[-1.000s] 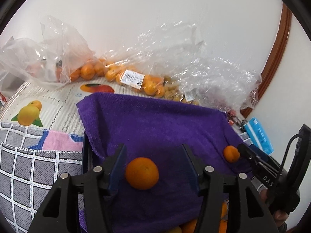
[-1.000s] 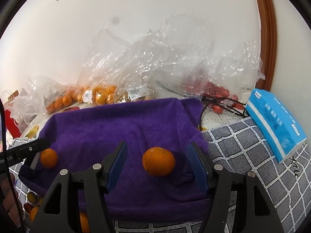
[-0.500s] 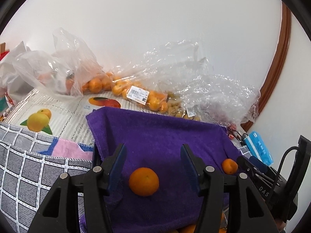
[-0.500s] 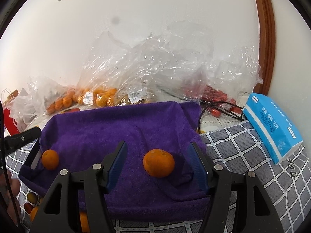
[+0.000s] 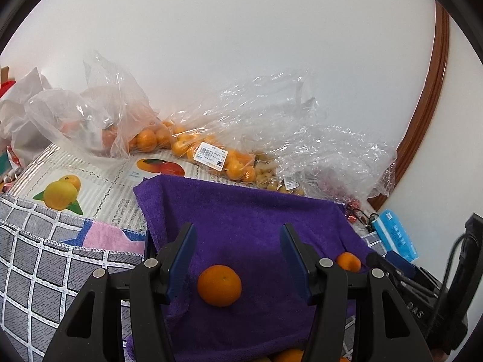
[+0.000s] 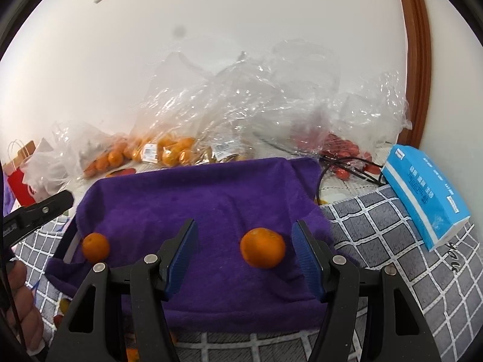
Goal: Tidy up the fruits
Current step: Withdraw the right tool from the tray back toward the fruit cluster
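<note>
Two mandarins lie on a purple towel (image 5: 250, 223) draped over a raised support. In the left wrist view one mandarin (image 5: 219, 285) lies between and below the fingers of my open left gripper (image 5: 238, 241), untouched. The second mandarin (image 5: 348, 261) lies to the right by my right gripper's tip. In the right wrist view my open right gripper (image 6: 246, 236) frames the right mandarin (image 6: 262, 251), which lies close to the right finger; the other mandarin (image 6: 96, 246) lies at the towel's (image 6: 196, 193) left edge. More orange fruit (image 5: 289, 356) shows under the towel's front edge.
Clear plastic bags of mandarins (image 5: 208, 150) and other fruit lie along the white wall; red fruit (image 6: 341, 150) sits in a bag at the right. A blue tissue pack (image 6: 425, 193) lies on the grey checked cloth (image 6: 392, 241). A fruit-print mat (image 5: 66, 187) lies left.
Both grippers have pulled back and up from the towel, staying open. The mandarins stay where they lay on the towel.
</note>
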The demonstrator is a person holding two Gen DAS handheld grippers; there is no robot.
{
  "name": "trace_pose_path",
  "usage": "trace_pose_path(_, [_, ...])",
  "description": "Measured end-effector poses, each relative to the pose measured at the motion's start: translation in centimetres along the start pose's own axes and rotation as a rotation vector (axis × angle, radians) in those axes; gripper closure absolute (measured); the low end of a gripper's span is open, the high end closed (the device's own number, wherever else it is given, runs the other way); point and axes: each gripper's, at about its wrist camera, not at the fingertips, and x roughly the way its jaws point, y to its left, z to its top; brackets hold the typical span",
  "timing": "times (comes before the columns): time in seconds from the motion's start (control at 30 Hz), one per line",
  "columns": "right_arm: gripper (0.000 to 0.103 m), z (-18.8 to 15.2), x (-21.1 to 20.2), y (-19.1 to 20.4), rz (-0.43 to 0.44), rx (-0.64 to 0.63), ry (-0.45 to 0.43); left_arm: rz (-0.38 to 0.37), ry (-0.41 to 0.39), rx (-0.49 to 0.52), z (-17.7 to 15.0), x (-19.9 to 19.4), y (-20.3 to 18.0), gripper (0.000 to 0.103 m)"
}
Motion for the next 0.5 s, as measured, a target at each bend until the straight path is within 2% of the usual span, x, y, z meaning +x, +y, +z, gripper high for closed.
trace_pose_path(0.23, [0.039, -0.9, -3.4, -0.1, 0.001, 0.040, 0.028, -0.034, -0.048, 0.018, 0.7, -2.2, -0.7, 0.048])
trace_pose_path(0.3, [0.039, -1.3, -4.2, -0.3, -0.006, 0.041, 0.039, -0.017, -0.091, 0.033, 0.9, -3.3, -1.2, 0.048])
trace_pose_path(0.37, [0.039, -1.8, -4.9, -0.4, -0.011, 0.045, 0.050, -0.003, -0.083, 0.071, 1.2, -4.1, -1.8, 0.048])
trace_pose_path(0.5, [0.039, -3.0, -5.9, -0.6, -0.026, 0.051, 0.081, -0.039, -0.033, 0.060, 1.0, -5.4, -1.8, 0.048])
